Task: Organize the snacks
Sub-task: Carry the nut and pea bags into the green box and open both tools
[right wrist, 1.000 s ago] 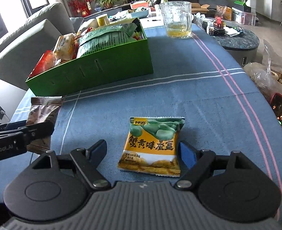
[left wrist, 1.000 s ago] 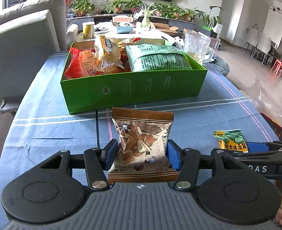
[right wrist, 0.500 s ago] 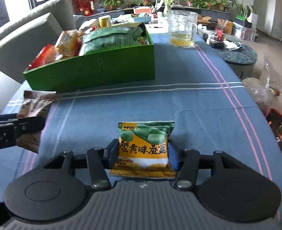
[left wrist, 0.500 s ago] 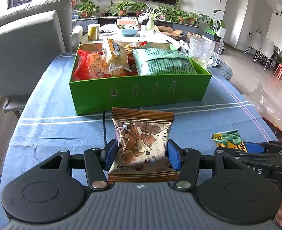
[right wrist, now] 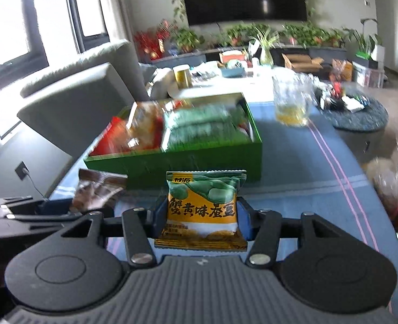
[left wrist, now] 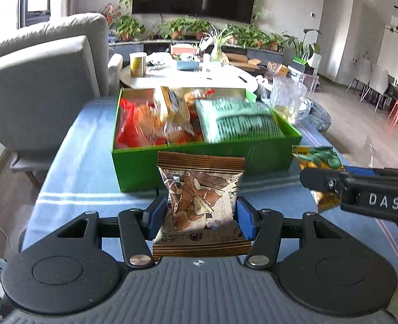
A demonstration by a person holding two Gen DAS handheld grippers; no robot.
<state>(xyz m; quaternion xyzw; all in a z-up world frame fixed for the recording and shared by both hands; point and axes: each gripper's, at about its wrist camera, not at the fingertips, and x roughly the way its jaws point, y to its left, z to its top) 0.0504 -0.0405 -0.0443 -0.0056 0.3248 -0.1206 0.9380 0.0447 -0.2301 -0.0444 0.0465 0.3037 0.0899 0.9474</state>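
Observation:
My left gripper [left wrist: 201, 214] is shut on a brown snack packet [left wrist: 202, 199] and holds it above the blue tablecloth, just in front of the green box [left wrist: 204, 162]. My right gripper [right wrist: 201, 220] is shut on a yellow-green bean snack packet [right wrist: 203, 205], also lifted, in front of the green box [right wrist: 177, 162]. The box holds several snack bags, red and orange at the left, a large green one [left wrist: 239, 121] at the right. The bean packet [left wrist: 317, 159] shows at the right of the left wrist view; the brown packet [right wrist: 99, 189] shows at the left of the right wrist view.
A glass mug [right wrist: 290, 102] with yellow liquid stands on the tablecloth behind the box's right corner. A grey armchair [left wrist: 36, 81] stands at the table's left. A white round table [left wrist: 188, 77] with clutter lies behind. A clear bag [right wrist: 388, 172] sits off the right edge.
My right gripper closed on the bean packet and lifted it. Both grippers rose and moved toward the green box with their packets.

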